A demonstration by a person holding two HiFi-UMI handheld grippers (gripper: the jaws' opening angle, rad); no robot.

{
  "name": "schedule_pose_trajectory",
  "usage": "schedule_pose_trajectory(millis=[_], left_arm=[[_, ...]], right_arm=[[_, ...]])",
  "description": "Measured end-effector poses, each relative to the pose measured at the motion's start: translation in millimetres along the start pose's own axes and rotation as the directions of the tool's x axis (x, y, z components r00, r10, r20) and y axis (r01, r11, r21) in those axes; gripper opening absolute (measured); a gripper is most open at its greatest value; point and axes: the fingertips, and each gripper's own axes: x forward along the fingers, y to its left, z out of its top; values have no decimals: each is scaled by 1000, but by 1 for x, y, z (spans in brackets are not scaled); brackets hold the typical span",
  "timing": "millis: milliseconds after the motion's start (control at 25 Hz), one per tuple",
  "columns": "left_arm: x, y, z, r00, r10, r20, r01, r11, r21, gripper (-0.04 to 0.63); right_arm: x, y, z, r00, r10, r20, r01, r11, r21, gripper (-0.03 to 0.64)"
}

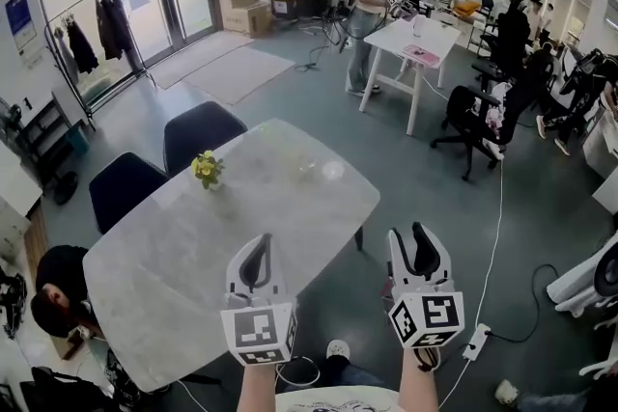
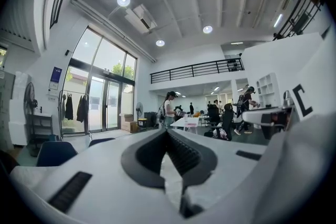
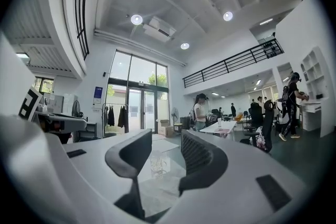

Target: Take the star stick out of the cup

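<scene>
Across the middle of the head view lies a broad table [image 1: 193,246] with rounded corners and a pale, marble-veined, smooth top. At its upper-left edge stand two chairs [image 1: 198,132] with dark, rounded, padded backs.

Low in the frame are the two white plastic grippers with dark ribbed pads. The left gripper [image 1: 259,244] is clenched, its curved pads meeting at the tips with nothing between them, as the left gripper view [image 2: 167,132] shows. The right gripper [image 1: 409,236] is released, and the right gripper view [image 3: 165,136] shows an open gap between its jaws.

Toward the upper left of the tabletop sits a small bunch of yellow flowers [image 1: 206,167]. Right of it, near the far edge, stands a clear glass cup [image 1: 309,171], well apart from both grippers; it also shows far off through the right gripper's gap [image 3: 157,164]. The cup is too small to tell whether the star stick is inside.
</scene>
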Motion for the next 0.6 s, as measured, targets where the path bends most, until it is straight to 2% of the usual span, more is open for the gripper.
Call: schedule_pose_trajectory(millis=[360, 600], left_arm=[[59, -26, -8, 999, 39, -31, -39, 999, -9, 0], [83, -24, -7, 997, 65, -48, -65, 998, -2, 0]], right_arm=[[52, -46, -14, 998, 51, -22, -51, 999, 17, 167], [79, -60, -18, 998, 65, -22, -65, 997, 32, 167]])
